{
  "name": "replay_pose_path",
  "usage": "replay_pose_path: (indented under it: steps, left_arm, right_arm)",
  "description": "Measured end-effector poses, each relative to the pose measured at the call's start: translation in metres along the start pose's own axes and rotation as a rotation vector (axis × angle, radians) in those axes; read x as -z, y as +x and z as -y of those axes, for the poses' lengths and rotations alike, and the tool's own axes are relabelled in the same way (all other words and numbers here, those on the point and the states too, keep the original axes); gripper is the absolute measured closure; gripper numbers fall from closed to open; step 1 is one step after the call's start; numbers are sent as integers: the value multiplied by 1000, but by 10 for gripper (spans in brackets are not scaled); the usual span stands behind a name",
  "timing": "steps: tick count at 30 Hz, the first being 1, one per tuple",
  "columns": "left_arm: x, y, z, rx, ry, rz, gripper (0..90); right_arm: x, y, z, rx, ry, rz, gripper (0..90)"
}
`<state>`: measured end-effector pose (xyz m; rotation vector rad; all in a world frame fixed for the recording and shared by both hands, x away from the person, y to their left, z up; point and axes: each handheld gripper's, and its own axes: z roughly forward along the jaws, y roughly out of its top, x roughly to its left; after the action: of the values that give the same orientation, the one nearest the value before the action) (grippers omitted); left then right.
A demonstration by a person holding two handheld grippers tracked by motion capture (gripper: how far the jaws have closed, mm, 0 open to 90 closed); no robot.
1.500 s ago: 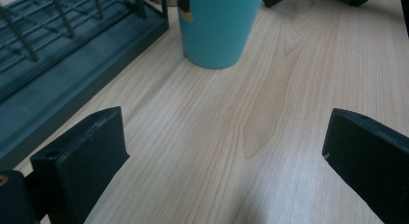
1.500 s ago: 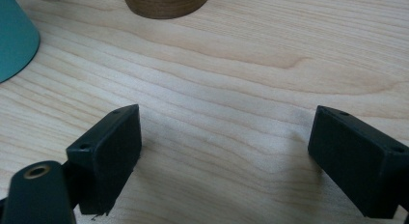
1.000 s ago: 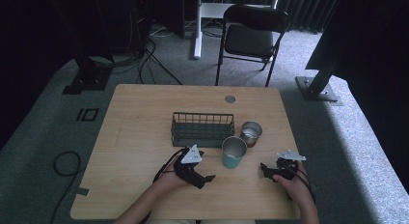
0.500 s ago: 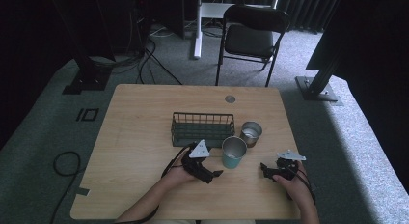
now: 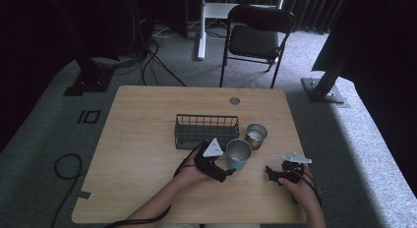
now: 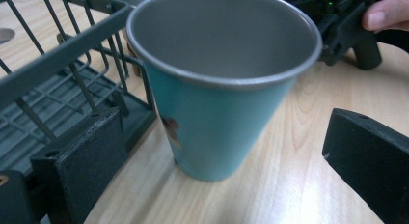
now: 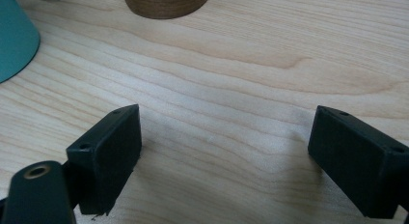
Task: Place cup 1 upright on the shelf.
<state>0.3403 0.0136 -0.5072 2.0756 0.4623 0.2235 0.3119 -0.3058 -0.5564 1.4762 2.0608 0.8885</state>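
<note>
The teal cup stood upright between the left gripper's spread fingers, untouched, beside the wire basket.

High view dim, dark surroundings; gripper views bright, near fingers blurred.

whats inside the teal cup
The teal cup looks empty as far as visible: the left gripper view shows bare metal inner wall. Its near rim hides the bottom, so that part cannot be checked.

Left hand-held gripper jaws apart, right hand-held gripper likewise
</note>
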Motion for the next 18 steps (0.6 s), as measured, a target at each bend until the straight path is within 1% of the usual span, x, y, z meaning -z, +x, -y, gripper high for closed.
replay_pose_path:
  steps: [1, 5, 7, 9, 12, 18]
  left_arm:
    - [-2, 0, -1, -7, 6, -6, 22]
    - [-8, 2, -5, 7, 8, -8, 22]
    - [-11, 3, -5, 16, 0, -9, 22]
    - [-13, 3, -5, 9, 6, -12, 22]
    - [-17, 4, -7, 9, 9, -13, 22]
    - [-24, 3, -12, 11, -2, -12, 21]
  right_arm:
    - [0, 0, 0, 0, 0, 0, 113]
    - [0, 0, 0, -1, 1, 0, 113]
    - [0, 0, 0, 0, 0, 0, 113]
    - [0, 0, 0, -1, 1, 0, 113]
    - [0, 0, 0, 0, 0, 0, 114]
    - [0, 0, 0, -1, 0, 0, 113]
